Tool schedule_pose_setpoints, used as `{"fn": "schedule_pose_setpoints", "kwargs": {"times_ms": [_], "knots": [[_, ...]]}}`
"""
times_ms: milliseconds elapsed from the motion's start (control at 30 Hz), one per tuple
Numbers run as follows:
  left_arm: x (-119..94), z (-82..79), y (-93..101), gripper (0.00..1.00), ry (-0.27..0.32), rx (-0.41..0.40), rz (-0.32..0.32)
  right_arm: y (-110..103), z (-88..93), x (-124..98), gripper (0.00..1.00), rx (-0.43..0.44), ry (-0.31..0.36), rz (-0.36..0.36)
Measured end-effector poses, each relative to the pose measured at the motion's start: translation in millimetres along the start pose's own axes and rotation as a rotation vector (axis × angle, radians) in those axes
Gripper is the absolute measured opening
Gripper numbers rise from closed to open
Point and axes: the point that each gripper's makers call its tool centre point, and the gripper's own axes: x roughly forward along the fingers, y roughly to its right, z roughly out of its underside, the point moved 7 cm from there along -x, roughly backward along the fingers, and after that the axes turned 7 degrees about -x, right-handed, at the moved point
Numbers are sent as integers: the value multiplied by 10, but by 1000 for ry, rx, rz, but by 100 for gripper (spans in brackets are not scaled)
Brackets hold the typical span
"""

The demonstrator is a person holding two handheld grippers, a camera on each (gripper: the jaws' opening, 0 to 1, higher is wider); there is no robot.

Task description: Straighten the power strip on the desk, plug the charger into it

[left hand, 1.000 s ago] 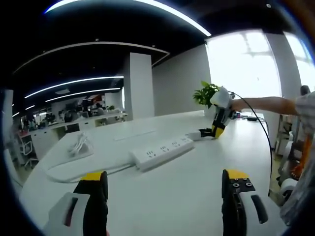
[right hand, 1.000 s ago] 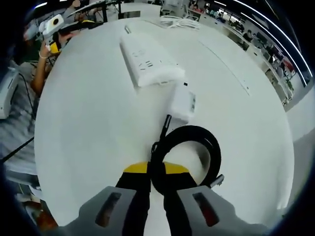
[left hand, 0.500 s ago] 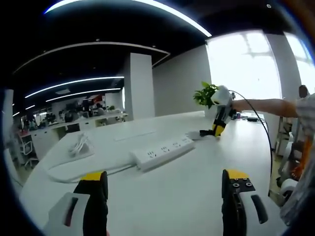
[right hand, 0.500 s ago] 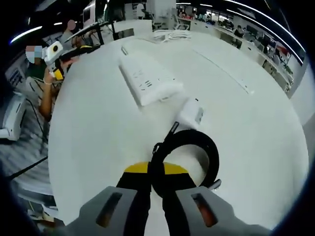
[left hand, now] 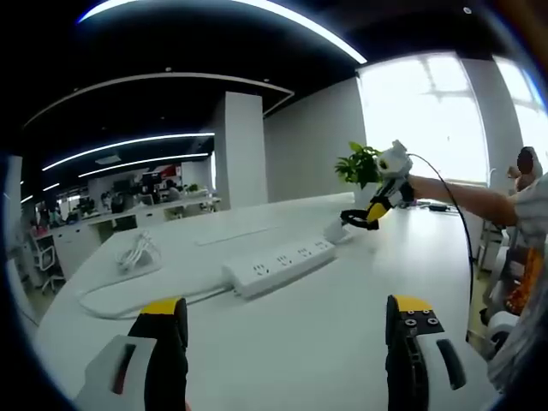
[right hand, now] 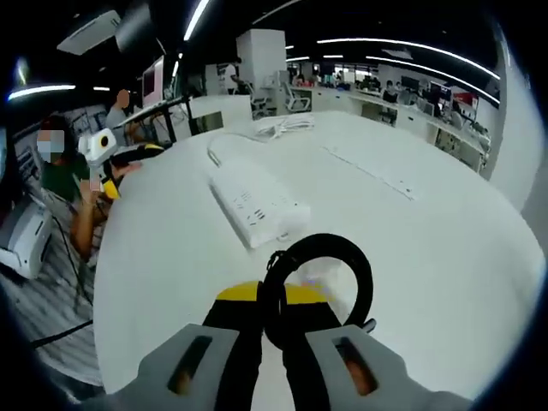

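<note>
Right gripper [right hand: 272, 321] clamped on black cable [right hand: 318, 287], raised over desk [right hand: 445, 248]; left gripper [left hand: 287, 330] wide open, empty

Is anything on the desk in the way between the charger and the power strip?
Nothing visible is. The right gripper is shut on the charger's black cable and holds it above the desk. The power strip lies just ahead with only bare white desk before it. The charger's white block itself is hard to make out.

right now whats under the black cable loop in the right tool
Bare white desk shows through and below the cable loop, which the right tool holds lifted. The charger itself is hidden behind the loop here.
</note>
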Motion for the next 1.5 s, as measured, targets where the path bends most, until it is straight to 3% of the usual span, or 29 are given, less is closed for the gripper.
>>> {"fn": "schedule_pose_setpoints", "kwargs": {"times_ms": [567, 867, 1300, 1500], "knots": [[35, 2, 63, 98, -11, 14, 15, -300, -296, -5, 5, 10, 209, 43], [47, 15, 64, 98, -16, 15, 17, -335, -436, -77, 5, 37, 328, 101], [163, -28, 71, 98, -10, 36, 31, -546, -636, -73, 5, 68, 415, 137], [239, -123, 113, 99, 30, 76, 49, -629, -728, -84, 5, 128, 459, 129]]}}
